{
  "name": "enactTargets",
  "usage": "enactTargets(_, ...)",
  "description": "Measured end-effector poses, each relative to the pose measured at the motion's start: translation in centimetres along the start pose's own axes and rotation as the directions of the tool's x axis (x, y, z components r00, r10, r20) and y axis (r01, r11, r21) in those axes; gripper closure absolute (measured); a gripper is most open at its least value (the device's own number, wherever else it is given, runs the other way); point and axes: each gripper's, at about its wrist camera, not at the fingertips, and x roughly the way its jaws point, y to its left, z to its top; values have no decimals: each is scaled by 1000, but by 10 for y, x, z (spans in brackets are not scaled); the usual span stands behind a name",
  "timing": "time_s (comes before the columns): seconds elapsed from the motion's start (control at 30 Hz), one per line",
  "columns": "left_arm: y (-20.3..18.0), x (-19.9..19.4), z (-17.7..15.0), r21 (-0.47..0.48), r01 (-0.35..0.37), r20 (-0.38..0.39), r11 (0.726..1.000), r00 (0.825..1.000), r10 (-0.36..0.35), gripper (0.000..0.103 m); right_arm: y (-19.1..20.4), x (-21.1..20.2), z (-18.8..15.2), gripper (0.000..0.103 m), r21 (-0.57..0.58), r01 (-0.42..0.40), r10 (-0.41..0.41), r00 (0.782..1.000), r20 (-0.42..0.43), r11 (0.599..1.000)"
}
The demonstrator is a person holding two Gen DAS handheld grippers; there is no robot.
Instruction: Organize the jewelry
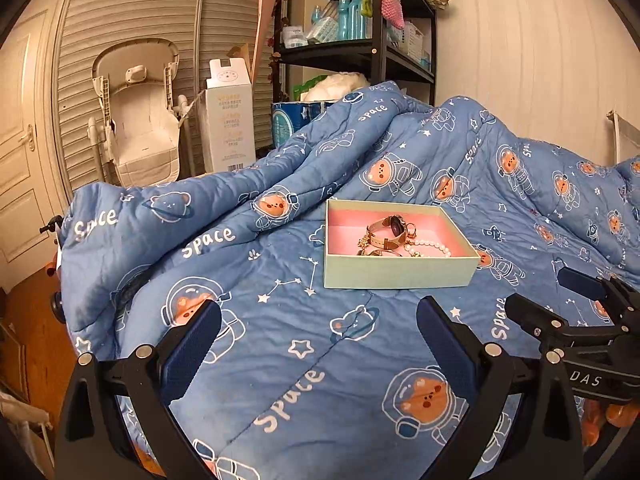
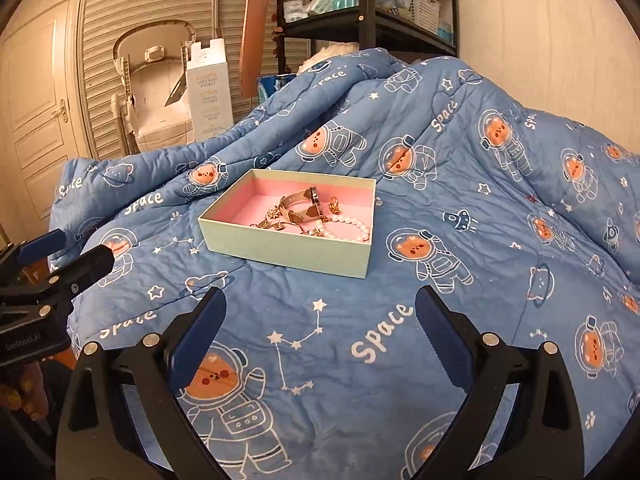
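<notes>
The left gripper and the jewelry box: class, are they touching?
Apart. In the left wrist view, blue quilt shows between the open left gripper and the jewelry box.

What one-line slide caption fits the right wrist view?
Open right gripper hovers over a space-print quilt, facing a box holding a watch and pearl bracelet.

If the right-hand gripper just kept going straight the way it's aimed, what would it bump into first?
Probably the blue space-print quilt, since the open right gripper tilts down toward it with nothing between its jaws. The mint-green jewelry box lies further along, slightly left of that line, though depth is hard to judge here.
</notes>
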Motion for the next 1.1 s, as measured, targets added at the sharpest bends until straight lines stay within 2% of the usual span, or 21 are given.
enactTargets(0.27,0,-40,-22,-4,-52,15,999,999,52,7,-4,-47,-19,7,56,83,-88,992,88,995)
enactTargets(0.4,0,-61,-34,-32,-52,20,998,998,52,7,-2,-72,-27,6,43,113,-117,984,136,993)
enactTargets(0.5,-2,-76,-41,-25,-70,53,997,996,71,7,2,-89,-32,6,33,110,-114,979,168,993)
enactTargets(0.67,-2,-87,-44,-36,-62,83,997,995,64,7,11,-105,-35,6,4,101,-99,974,203,995)
enactTargets(1.1,-5,-96,-43,-25,-74,116,997,990,77,7,11,-112,-35,6,21,102,-104,972,212,995)
